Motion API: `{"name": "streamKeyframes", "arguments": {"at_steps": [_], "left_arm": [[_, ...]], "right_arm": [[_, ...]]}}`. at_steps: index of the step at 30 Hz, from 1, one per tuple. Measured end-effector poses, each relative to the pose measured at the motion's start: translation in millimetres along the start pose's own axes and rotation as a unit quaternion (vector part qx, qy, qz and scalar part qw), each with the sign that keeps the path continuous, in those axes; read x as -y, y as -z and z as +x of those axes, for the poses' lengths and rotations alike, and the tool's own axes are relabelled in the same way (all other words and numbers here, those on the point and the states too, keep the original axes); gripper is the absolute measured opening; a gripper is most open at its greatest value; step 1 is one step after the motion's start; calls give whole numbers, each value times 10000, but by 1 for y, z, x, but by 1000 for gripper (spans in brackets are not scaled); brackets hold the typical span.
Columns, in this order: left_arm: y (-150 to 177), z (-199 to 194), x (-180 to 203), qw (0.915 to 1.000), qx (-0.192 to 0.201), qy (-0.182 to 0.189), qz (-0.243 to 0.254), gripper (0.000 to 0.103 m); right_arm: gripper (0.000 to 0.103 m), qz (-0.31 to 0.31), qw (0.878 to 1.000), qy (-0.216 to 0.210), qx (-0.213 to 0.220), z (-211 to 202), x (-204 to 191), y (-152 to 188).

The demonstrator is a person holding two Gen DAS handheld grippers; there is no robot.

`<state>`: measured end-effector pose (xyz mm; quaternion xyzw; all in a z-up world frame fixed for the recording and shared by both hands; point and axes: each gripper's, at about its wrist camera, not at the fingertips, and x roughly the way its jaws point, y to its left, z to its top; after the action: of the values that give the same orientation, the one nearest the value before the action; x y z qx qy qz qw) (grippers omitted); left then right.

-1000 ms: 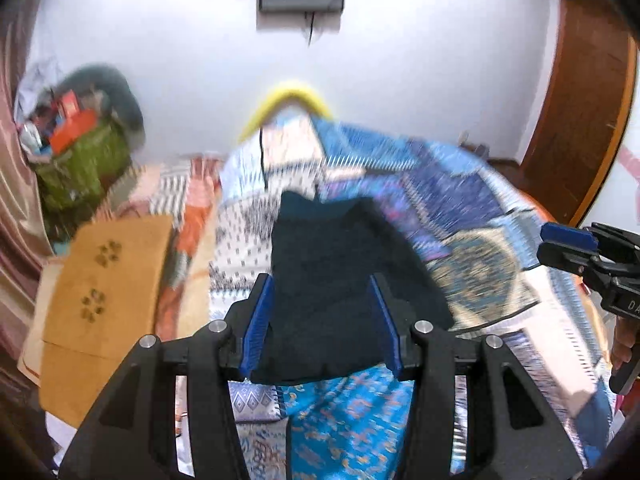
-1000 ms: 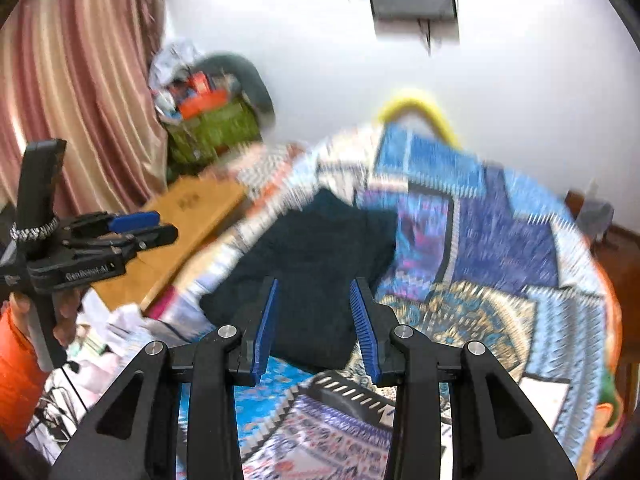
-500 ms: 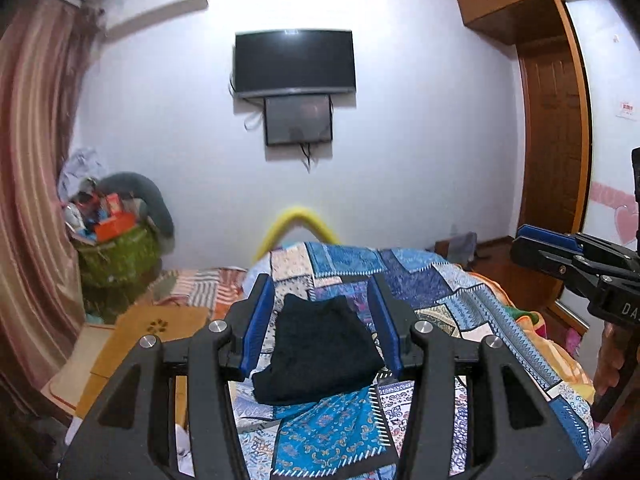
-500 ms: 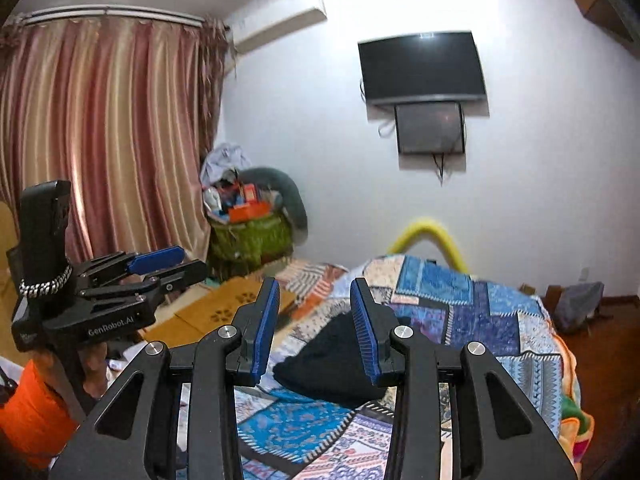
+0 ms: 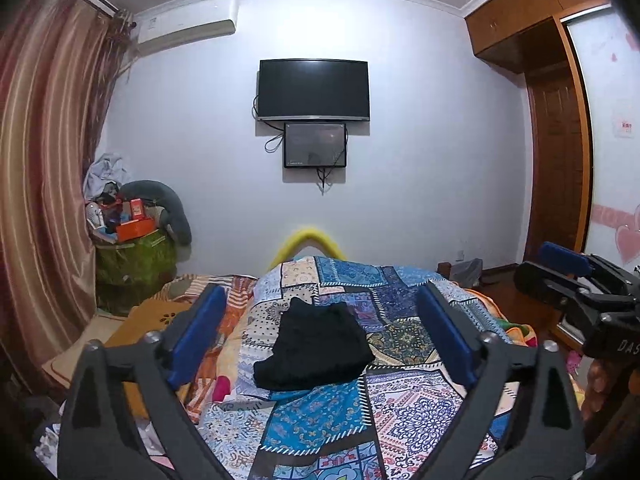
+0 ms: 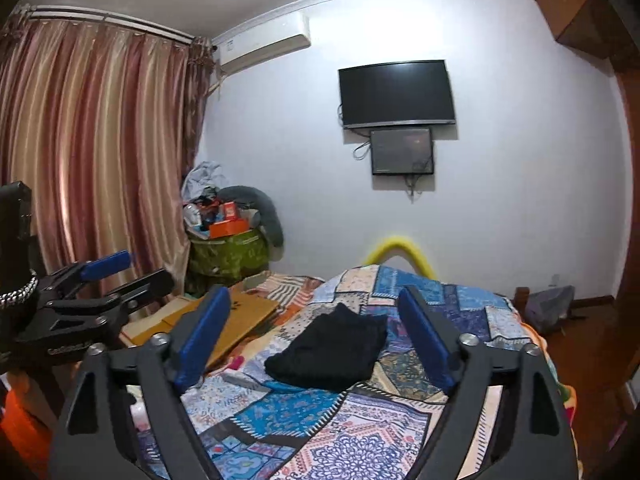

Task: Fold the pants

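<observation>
The black pants (image 5: 316,348) lie folded into a compact bundle in the middle of the patchwork bedspread (image 5: 400,412); they also show in the right wrist view (image 6: 332,352). My left gripper (image 5: 320,336) is open and empty, held well back from and above the pants. My right gripper (image 6: 316,336) is open and empty too, likewise back from the bed. Each gripper shows at the edge of the other's view: the right one (image 5: 560,276) and the left one (image 6: 120,276).
A brown board (image 6: 224,320) and cushions lie left of the bed. A green bag heaped with clutter (image 5: 132,256) stands by the striped curtain (image 5: 44,160). A TV (image 5: 313,90) hangs on the far wall. A wooden wardrobe (image 5: 556,160) is on the right.
Both grippers pulled back and up from the pants, which now look small and far. Both sets of jaws opened wider. The pants stayed where they lay.
</observation>
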<state>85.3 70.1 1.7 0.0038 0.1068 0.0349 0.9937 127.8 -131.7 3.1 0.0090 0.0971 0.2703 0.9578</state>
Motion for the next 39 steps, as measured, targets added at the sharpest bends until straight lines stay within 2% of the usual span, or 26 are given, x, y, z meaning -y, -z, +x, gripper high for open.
{"name": "streamKeyframes", "arguments": {"at_steps": [7, 39], "left_arm": [[5, -8, -1, 10000, 12, -49, -54, 101], [14, -3, 4, 9999, -126, 16, -109, 103]], "right_arm": [[102, 16, 9999, 106, -5, -4, -1, 3], [102, 13, 10000, 64, -65, -13, -4, 8]]}}
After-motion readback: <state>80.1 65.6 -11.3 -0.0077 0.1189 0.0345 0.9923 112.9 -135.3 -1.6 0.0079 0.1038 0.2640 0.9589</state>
